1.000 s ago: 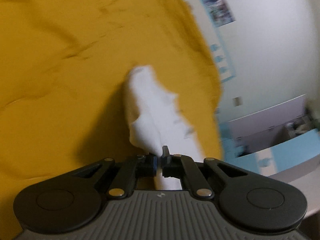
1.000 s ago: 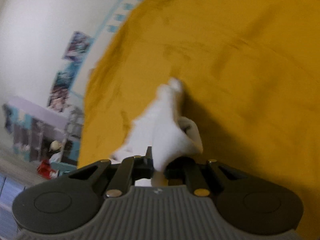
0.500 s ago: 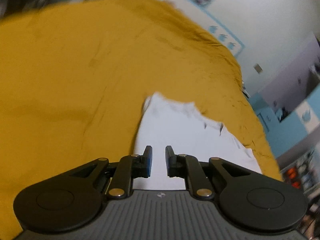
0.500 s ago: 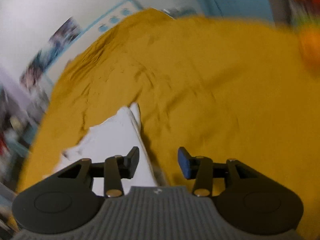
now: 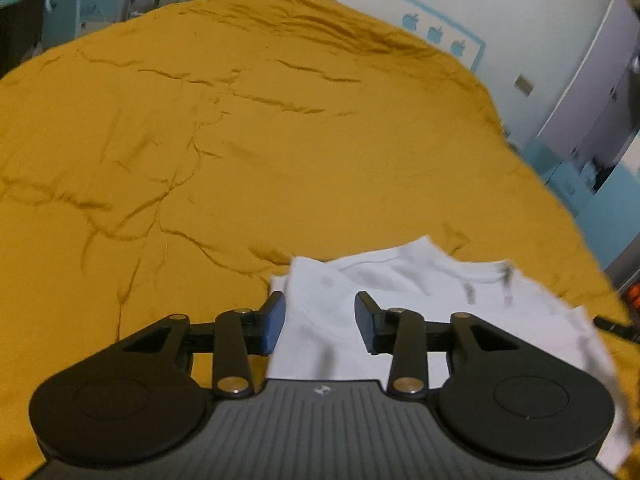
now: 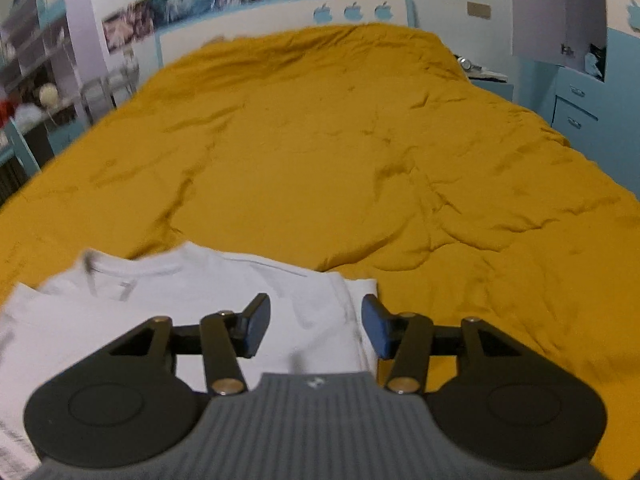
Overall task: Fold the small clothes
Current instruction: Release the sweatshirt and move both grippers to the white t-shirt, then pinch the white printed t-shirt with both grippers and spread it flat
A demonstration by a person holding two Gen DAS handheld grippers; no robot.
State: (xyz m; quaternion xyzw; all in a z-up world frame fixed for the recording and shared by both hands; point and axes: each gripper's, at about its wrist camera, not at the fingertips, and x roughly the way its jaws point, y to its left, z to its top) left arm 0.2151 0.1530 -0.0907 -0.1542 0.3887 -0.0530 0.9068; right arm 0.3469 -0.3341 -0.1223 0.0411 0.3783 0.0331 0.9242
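White shirt (image 5: 400, 304) lies flat on the bed (image 5: 240, 152), at the near edge of the mustard cover, collar end toward the headboard (image 6: 280, 12). Left gripper (image 5: 320, 322) hovers over the shirt's left side, fingers (image 5: 274, 322) spread wide, nothing between them; the left blue pad sits right at the shirt's side edge, the right pad over white fabric. Can't tell whether the pads touch the cloth. In the right wrist view the shirt (image 6: 192, 304) fills the lower left, neckline and a grey label visible near its far edge. Right gripper (image 6: 314, 330) is over the shirt's right side, fingers (image 6: 376, 332) also spread wide and holding nothing; the left pad is over fabric, the right pad at the folded right hem where white meets mustard. Shirt's right side looks doubled over along a straight seam line. Shirt edges are blurred in both views. Cover is wrinkled across the middle of the bed. Posters (image 6: 180, 4) on the wall behind the headboard, blue drawers (image 6: 580, 104) off the far right corner, shelves (image 6: 36, 60) off the far left corner.
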